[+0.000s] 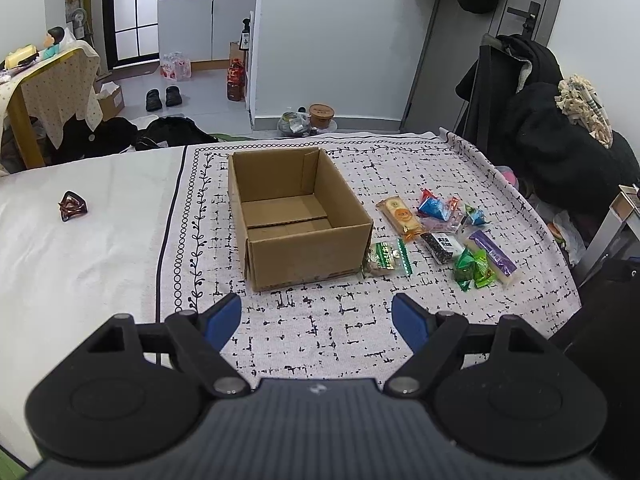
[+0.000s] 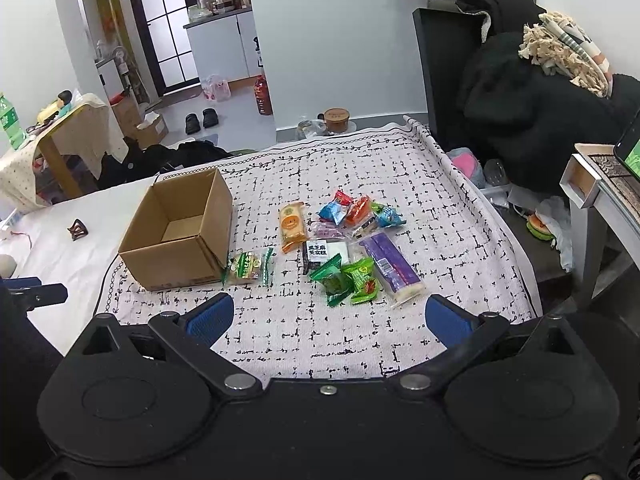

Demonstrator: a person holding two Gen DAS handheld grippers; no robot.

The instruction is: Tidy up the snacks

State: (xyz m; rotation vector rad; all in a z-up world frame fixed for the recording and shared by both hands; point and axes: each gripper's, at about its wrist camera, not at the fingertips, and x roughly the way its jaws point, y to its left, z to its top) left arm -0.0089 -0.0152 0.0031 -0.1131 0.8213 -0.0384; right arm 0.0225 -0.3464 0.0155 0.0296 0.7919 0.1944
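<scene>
Left gripper: nearest the lens, blue pads spread wide, nothing between them, hovering over patterned cloth short of the box.
Right gripper: blue pads wide apart, nothing held, above the cloth just short of the snack pile.
Snacks: loose cluster on the cloth at 3 o'clock from the cardboard box, none inside it.
Green-white packet: closest to the box, touching or just beside its near right corner.
Orange biscuit pack: 12 o'clock from the green-white packet, near the box's right wall, apart from it.
Black-white bar: middle of the pile, printed text on it.
Purple bar: 3 o'clock edge of the pile, lying slantwise.
Green candies: two wrappers at the near edge, against the purple bar.
Blue and red small wrappers: far end of the pile, bunched; a teal one at their 3 o'clock.
Cardboard box: open top, flaps down, bottom bare, upright on the cloth.
Cloth: white with black broken grid and vine border, covers the right part of the bed.
Hair claw: dark brown, on plain white sheet, well apart at 9 o'clock from the box.
Background: dark coats heaped at 2 o'clock, black shoes on the floor beyond the bed.
</scene>
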